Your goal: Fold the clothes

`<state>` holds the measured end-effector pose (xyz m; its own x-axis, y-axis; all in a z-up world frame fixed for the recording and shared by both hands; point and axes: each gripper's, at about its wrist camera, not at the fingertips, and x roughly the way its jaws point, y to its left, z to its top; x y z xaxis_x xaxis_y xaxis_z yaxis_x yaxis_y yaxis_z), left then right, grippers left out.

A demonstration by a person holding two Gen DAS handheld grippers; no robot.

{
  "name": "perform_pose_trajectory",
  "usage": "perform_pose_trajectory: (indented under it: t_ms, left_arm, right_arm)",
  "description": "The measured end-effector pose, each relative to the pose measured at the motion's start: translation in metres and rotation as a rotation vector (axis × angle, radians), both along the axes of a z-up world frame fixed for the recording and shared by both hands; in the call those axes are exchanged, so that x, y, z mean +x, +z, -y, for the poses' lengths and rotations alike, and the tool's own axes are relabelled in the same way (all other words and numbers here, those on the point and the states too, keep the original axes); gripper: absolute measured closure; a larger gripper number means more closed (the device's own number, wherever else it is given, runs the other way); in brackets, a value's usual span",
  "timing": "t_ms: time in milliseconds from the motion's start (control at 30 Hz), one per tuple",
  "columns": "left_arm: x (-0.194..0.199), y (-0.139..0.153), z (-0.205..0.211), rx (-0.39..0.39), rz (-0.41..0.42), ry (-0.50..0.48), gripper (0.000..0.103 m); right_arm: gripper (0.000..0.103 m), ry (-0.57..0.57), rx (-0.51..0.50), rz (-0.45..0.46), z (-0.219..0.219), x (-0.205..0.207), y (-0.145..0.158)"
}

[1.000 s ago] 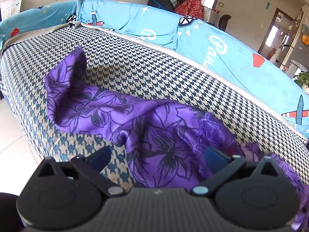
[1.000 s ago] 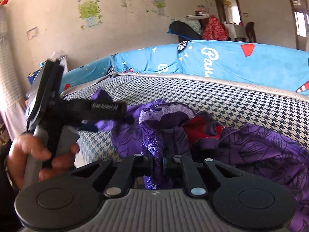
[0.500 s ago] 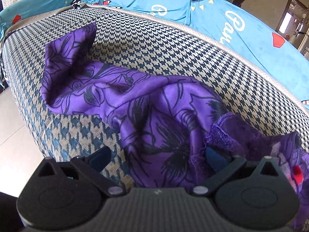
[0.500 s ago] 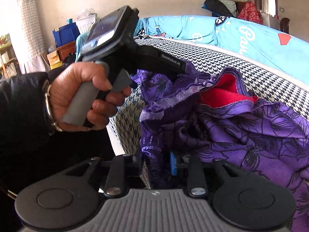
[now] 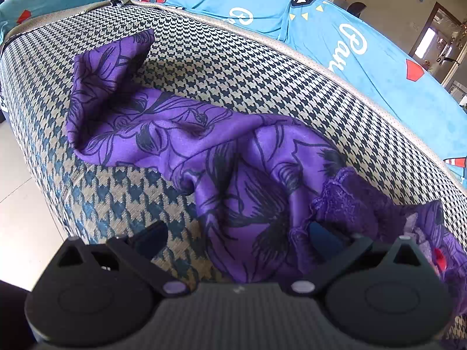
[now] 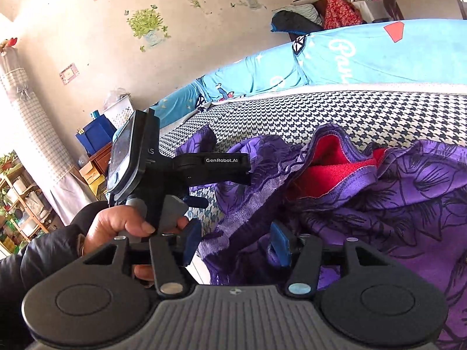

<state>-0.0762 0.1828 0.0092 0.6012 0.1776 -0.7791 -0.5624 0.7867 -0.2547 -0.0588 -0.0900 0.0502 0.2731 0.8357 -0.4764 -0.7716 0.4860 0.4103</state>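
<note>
A purple garment [image 5: 227,157] with black flower print lies crumpled along the front of the sofa seat, one corner standing up at the far left. Its lace trim [image 5: 350,201] bunches at the right, and its red lining [image 6: 329,169] shows in the right wrist view. My left gripper [image 5: 238,239] hangs open just above it, a fold of the cloth lying between the spread fingers. My right gripper [image 6: 235,243] has its jaws opening; the pale lace edge [image 6: 248,204] hangs loose between the blue pads without being pinched.
The seat has a houndstooth cover [image 5: 233,67], backed by blue printed cushions [image 5: 364,58]. Pale floor tiles [image 5: 23,204] lie off the seat's front edge. A hand [image 6: 125,224] in a dark sleeve grips the left tool's handle beside my right gripper. Shelves and boxes line the wall.
The right jaws were shut on the lace edge and have spread apart, letting it go. The left gripper has sunk closer to the garment and tilted further down.
</note>
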Motion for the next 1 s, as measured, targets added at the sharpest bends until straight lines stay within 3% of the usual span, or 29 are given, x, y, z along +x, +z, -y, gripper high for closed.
perform_pose_trajectory:
  t_ms: [33, 200, 267, 333, 400, 500, 667, 733, 867, 967, 1000]
  left_arm:
    - [-0.002, 0.002, 0.000, -0.001, 0.006, 0.000, 0.000]
    - [-0.005, 0.016, -0.002, 0.015, 0.045, -0.012, 0.000]
    - [-0.003, 0.027, -0.002, 0.027, 0.062, -0.040, 0.000]
    - [0.000, 0.039, -0.002, 0.038, 0.078, -0.072, 0.000]
    - [0.004, 0.048, -0.002, 0.047, 0.090, -0.107, 0.000]
    - [0.013, 0.061, -0.005, 0.072, 0.083, -0.156, 0.000]
    - [0.036, 0.068, -0.009, 0.009, 0.038, -0.291, 0.000]
    - [0.039, 0.065, -0.005, 0.019, 0.016, -0.332, 0.000]
    - [0.041, 0.061, -0.003, -0.014, 0.030, -0.331, 0.000]
    - [0.042, 0.059, -0.010, -0.055, 0.036, -0.294, 0.000]
    - [0.041, 0.059, -0.012, -0.066, 0.038, -0.281, 0.000]
  right_arm:
    - [0.039, -0.007, -0.006, 0.011, -0.005, 0.001, -0.001]
    - [0.039, -0.041, -0.030, 0.024, -0.026, 0.007, -0.006]
    - [0.047, -0.042, -0.043, 0.044, -0.029, 0.003, -0.008]
    - [0.072, -0.036, -0.053, 0.089, -0.031, -0.001, -0.006]
    - [0.084, -0.026, -0.061, 0.134, -0.032, -0.007, -0.004]
    - [0.086, 0.026, -0.062, 0.161, -0.035, -0.015, -0.003]
    - [0.088, 0.145, -0.107, 0.226, -0.047, -0.033, -0.006]
    - [0.088, 0.179, -0.133, 0.254, -0.053, -0.039, -0.010]
    - [0.087, 0.204, -0.198, 0.283, -0.063, -0.041, -0.019]
    - [0.086, 0.165, -0.176, 0.221, -0.059, -0.028, -0.020]
    - [0.080, 0.146, -0.146, 0.194, -0.054, -0.022, -0.018]
